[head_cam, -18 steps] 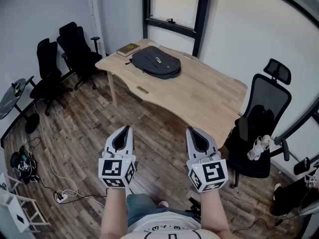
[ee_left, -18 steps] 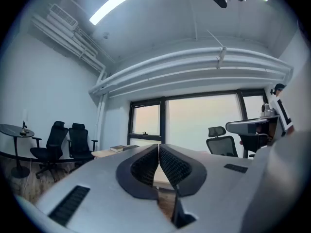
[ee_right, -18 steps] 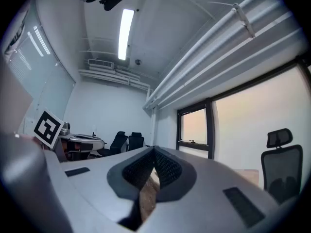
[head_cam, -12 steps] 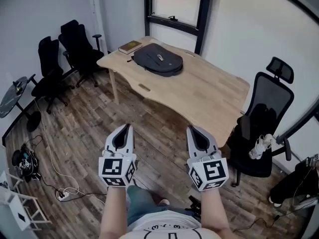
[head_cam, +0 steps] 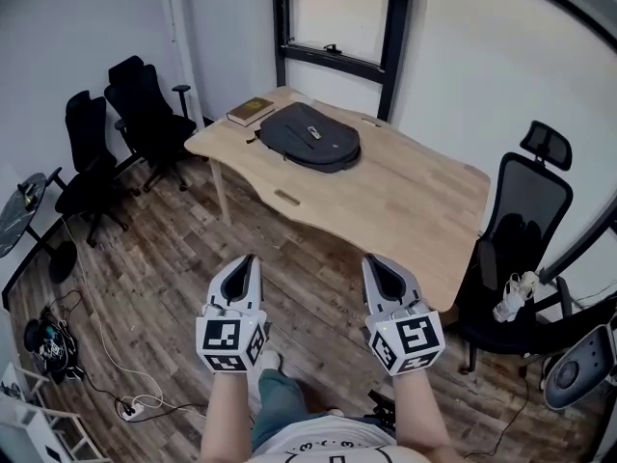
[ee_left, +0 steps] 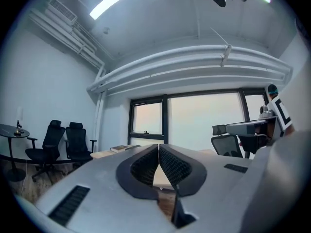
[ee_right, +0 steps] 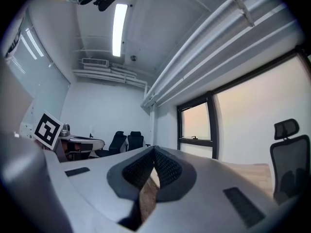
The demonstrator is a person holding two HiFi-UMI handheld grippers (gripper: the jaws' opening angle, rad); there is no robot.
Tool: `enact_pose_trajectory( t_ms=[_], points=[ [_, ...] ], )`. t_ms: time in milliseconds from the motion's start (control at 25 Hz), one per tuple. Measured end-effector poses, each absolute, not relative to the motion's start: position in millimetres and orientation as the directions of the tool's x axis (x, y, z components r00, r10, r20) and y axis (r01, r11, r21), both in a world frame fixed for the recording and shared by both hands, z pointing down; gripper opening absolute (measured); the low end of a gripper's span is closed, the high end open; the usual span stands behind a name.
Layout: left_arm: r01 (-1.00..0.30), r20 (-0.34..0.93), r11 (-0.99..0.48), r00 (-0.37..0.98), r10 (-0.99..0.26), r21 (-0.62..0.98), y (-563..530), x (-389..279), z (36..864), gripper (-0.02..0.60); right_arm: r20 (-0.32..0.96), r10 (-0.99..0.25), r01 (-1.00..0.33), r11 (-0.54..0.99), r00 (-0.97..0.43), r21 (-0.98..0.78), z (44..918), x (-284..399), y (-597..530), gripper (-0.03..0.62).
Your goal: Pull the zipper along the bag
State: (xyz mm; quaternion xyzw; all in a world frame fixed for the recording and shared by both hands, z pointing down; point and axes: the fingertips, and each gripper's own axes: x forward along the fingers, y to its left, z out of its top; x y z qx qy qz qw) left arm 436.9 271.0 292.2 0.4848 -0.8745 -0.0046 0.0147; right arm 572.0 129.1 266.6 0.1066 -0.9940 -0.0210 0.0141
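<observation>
- The left gripper (head_cam: 250,258) is held level above the plank floor (head_cam: 164,258), short of the near edge of the wooden table (head_cam: 405,196). Its jaws are pressed together with nothing between them.
- The right gripper (head_cam: 368,258) is held level beside it, also short of the table's near edge. Its jaws meet at the tips too and hold nothing.
- Both grippers are well apart from the table and touch nothing on it.
- The dark grey backpack (head_cam: 310,138) lies flat on the far left part of the table, close to the wall with the window (head_cam: 337,8).
- The backpack's zipper is too small to make out from the head view; only a small pale patch shows on its top face.
- A book (head_cam: 250,111) lies at the table's far left corner, just beside the backpack.
- Two black office chairs (head_cam: 145,104) stand off the table's left end, near the wall.
- A black mesh-backed chair (head_cam: 525,230) stands at the table's right end.
- A small round side table (head_cam: 19,196) stands further left of the wooden table, beyond the two chairs.
- Cables (head_cam: 130,403) trail across the floor on that same side.
</observation>
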Motion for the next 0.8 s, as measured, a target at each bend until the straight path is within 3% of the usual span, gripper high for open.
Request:
enact_pose_trajectory(
  t_ms=[520, 800],
  points=[
    [-0.865, 0.018, 0.494, -0.494, -0.869, 0.09, 259.3, 222.3, 304.5, 0.018, 0.054, -0.244, -0.239, 0.966, -0.968, 0.096, 272.0, 366.6, 128.6, 0.051],
    [-0.875, 0.02, 0.478, -0.478, -0.878, 0.082, 261.5, 141.2, 305.5, 0.018, 0.058, -0.277, -0.269, 0.956, -0.959, 0.116, 275.6, 287.4, 131.1, 0.051]
  ],
)
